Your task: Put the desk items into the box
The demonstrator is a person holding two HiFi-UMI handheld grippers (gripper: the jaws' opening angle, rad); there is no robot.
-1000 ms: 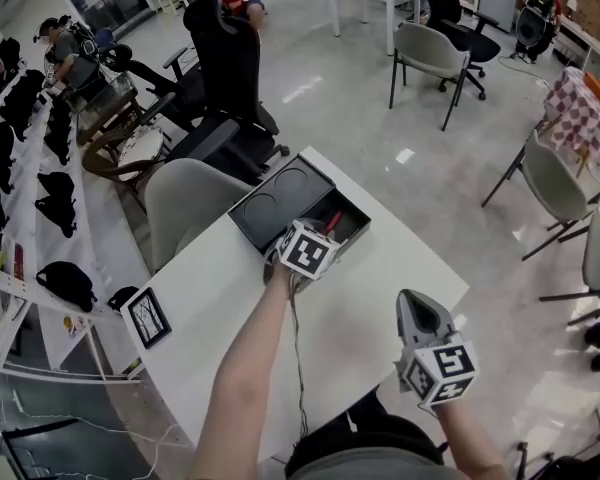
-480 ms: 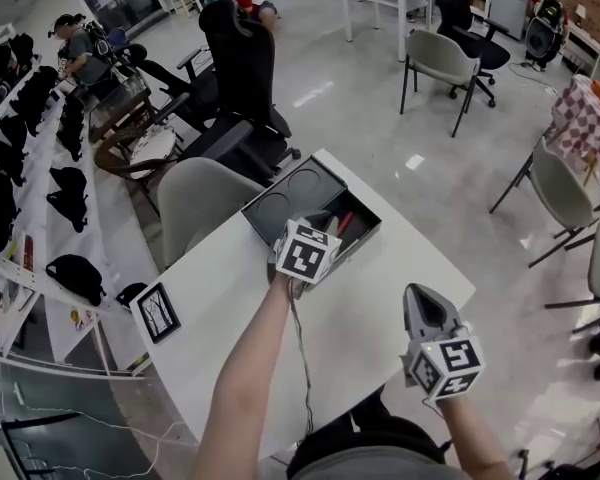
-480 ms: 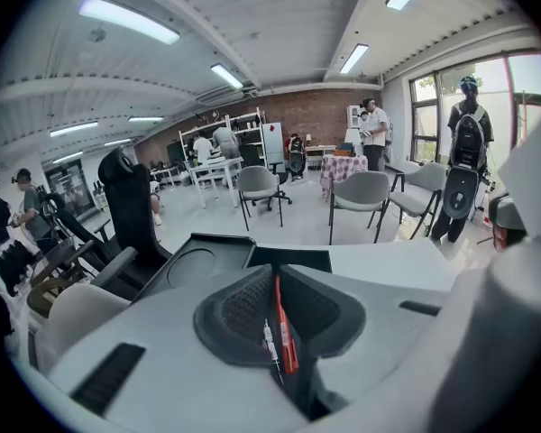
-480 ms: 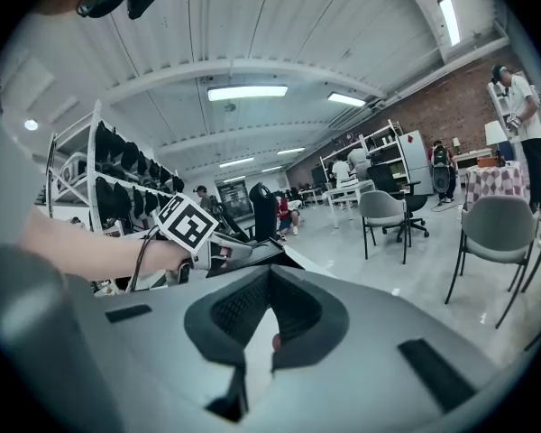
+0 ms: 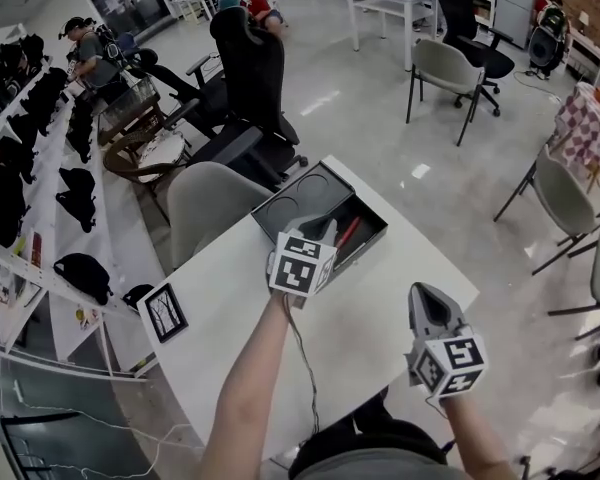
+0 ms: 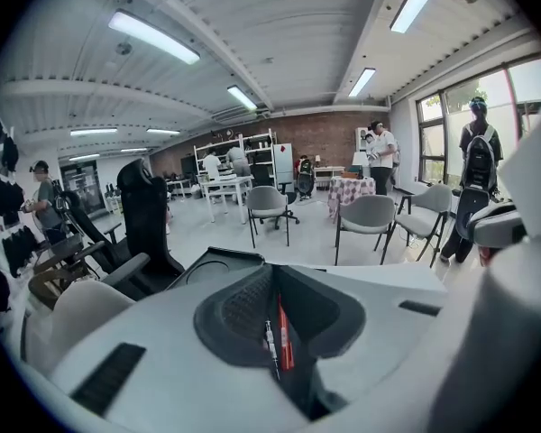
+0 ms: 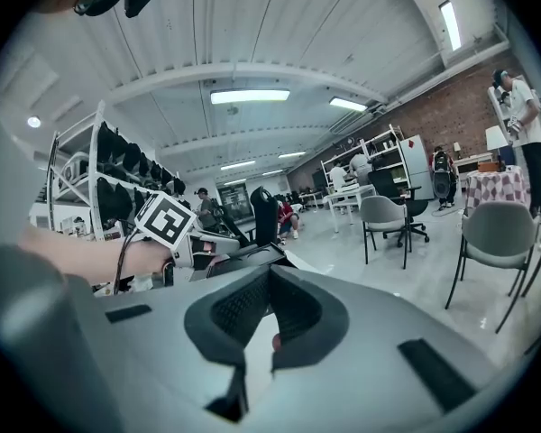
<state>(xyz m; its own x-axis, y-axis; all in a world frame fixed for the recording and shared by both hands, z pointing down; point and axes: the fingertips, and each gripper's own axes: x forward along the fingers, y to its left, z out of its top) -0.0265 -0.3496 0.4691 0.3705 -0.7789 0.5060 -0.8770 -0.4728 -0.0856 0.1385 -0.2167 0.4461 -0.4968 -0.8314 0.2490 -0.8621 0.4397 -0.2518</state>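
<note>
An open black box (image 5: 363, 230) stands at the far side of the white table (image 5: 370, 313), its lid (image 5: 298, 193) folded back. A red pen (image 5: 347, 233) lies inside the box. My left gripper (image 5: 318, 230) hovers at the box's near edge, pointing into it. Its jaws are closing to a narrow slit with nothing pressed between them. Through that slit, in the left gripper view, the red pen (image 6: 284, 332) and a thin silver pen (image 6: 270, 336) show lying in the box. My right gripper (image 5: 424, 295) is held over the table's near right edge, shut and holding nothing.
A small framed picture (image 5: 166, 312) lies near the table's left corner. A thin cable (image 5: 302, 368) runs across the table toward me. A grey chair (image 5: 208, 203) and a black office chair (image 5: 250, 78) stand behind the box. People are at the room's far end.
The left gripper has drawn back a little from the box toward me, and more of the red pen shows in the box. The right gripper has hardly moved.
</note>
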